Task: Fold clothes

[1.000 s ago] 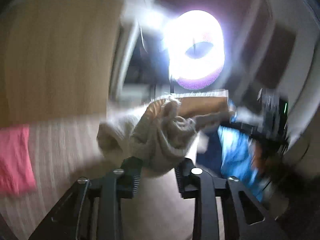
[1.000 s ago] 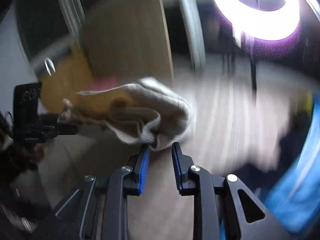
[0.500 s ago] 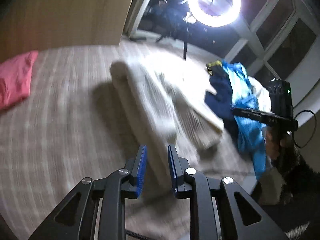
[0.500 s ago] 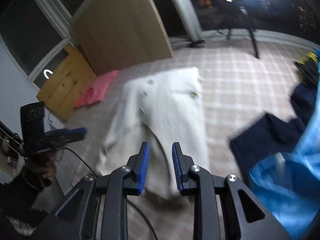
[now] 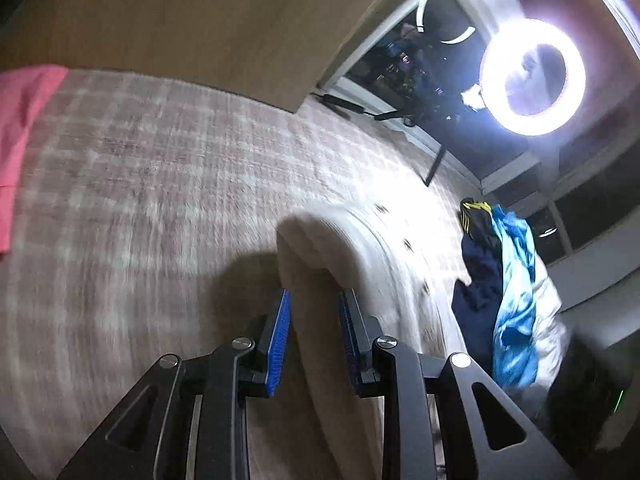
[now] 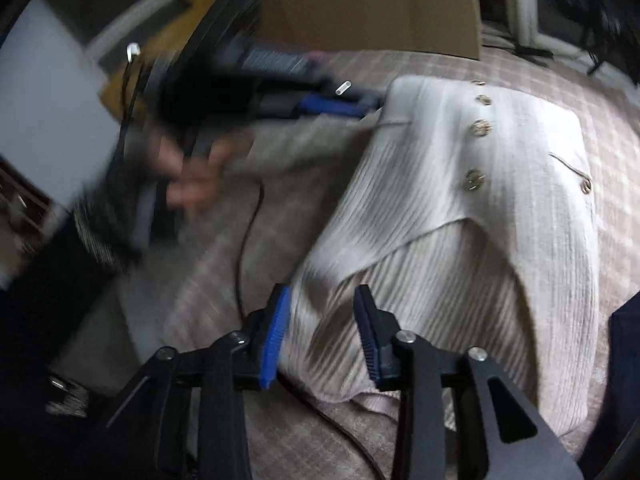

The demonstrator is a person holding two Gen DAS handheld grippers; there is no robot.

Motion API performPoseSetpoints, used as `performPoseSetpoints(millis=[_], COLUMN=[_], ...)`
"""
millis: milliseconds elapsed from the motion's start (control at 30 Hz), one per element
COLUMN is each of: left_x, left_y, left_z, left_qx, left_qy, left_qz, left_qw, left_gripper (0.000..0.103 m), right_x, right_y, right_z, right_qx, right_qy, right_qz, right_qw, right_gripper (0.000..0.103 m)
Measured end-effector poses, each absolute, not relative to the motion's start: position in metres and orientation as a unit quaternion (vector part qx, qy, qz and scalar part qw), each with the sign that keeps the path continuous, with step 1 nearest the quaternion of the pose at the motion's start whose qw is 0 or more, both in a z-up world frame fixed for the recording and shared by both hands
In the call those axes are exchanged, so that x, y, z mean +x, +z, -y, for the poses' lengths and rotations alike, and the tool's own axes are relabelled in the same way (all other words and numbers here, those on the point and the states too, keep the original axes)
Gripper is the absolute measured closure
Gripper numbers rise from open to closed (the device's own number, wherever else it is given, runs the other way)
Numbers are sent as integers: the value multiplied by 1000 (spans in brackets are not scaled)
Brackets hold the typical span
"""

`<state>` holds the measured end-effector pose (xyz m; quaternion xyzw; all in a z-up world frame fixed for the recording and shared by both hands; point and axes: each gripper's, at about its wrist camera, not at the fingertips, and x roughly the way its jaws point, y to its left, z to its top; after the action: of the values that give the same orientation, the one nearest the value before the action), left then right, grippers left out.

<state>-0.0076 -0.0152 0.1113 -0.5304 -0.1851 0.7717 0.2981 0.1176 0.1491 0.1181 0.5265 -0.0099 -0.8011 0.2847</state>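
A cream ribbed cardigan [image 6: 460, 208] with gold buttons lies spread on the checked bed cover [image 6: 612, 160]. My right gripper [image 6: 323, 290] hovers over its near hem. Its jaws are opening, and fabric shows between the blue pads, which do not press on it. My left gripper [image 5: 315, 294] points down at a folded edge of the cardigan [image 5: 360, 248]. Its jaws are opening too, with a strip of cloth in the gap and no clear pinch. In the right wrist view the left gripper [image 6: 372, 106] is blurred, at the cardigan's far left corner, held by a hand [image 6: 192, 176].
A pink garment [image 5: 20, 128] lies at the bed's left edge. A pile of navy and bright blue clothes [image 5: 508, 280] sits at the right. A black cable [image 6: 244, 256] runs across the cover. A ring light [image 5: 532, 76] and a wooden board [image 5: 200, 20] stand behind.
A second ago both grippers held the bunched cardigan in the air. It was let go and now lies flat. Both grippers have come down to it, and the right jaws stand wider.
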Motion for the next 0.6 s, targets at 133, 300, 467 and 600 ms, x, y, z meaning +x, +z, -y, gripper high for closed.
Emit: performPoseSetpoints(millis=[133, 300, 467, 600], left_x=[-29, -43, -56, -39], left_y=[102, 104, 93, 107], left_z=[-1, -14, -22, -8], left_qx=[-555, -549, -553, -535], left_qy=[749, 765, 779, 802], left_qz=[167, 138, 107, 90], left_qw=[319, 307, 277, 251], left_gripper=[80, 81, 74, 77], right_x=[120, 125, 131, 137], right_y=[106, 97, 99, 124], right_z=[-136, -139, -138, -179], right_qx=[536, 541, 545, 533], right_qy=[-799, -791, -782, -776], right_qz=[-31, -45, -59, 34], right_qw=[271, 281, 296, 335], right_gripper=[72, 89, 87, 87])
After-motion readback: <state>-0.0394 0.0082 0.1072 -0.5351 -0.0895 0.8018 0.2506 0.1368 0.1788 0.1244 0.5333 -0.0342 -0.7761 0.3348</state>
